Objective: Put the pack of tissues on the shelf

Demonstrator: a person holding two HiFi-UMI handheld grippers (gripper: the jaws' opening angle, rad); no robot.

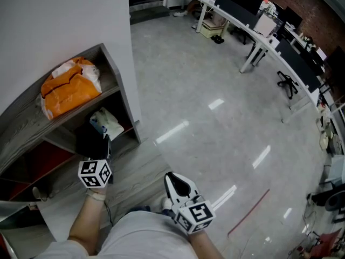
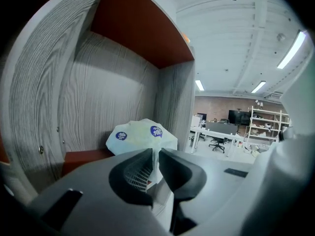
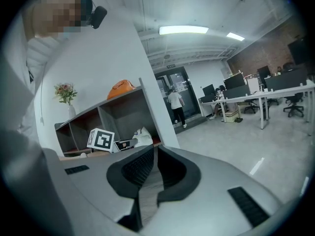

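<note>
Pale green plastic printed with round blue badges is wrapping the pack of tissues [image 2: 140, 136], which is sitting in the right-hand lower compartment of the shelf [image 1: 124, 102], left of centre in the head view. The left gripper [image 2: 155, 157] is reaching into that compartment, its jaws clenched on a thin flap of the pack. Grey wood-grain walls and red-brown panels are enclosing the pack above and below.

An orange bag [image 1: 69, 89] is lying on the shelf's top board, at the upper left of the head view. A vase of flowers [image 3: 65, 96] is standing at the far end of that board, at the left of the right gripper view.

The right gripper [image 3: 153, 155] is hanging back at the lower middle of the head view, jaws drawn together with nothing between them, well apart from the shelf.

A wood-grain strip [image 1: 141, 171] is running in front of the shelf, and a glossy grey floor [image 1: 215, 90] is spreading toward the white desks [image 1: 243, 27] at the upper right. A person [image 3: 174, 106] is standing by the far doorway.
</note>
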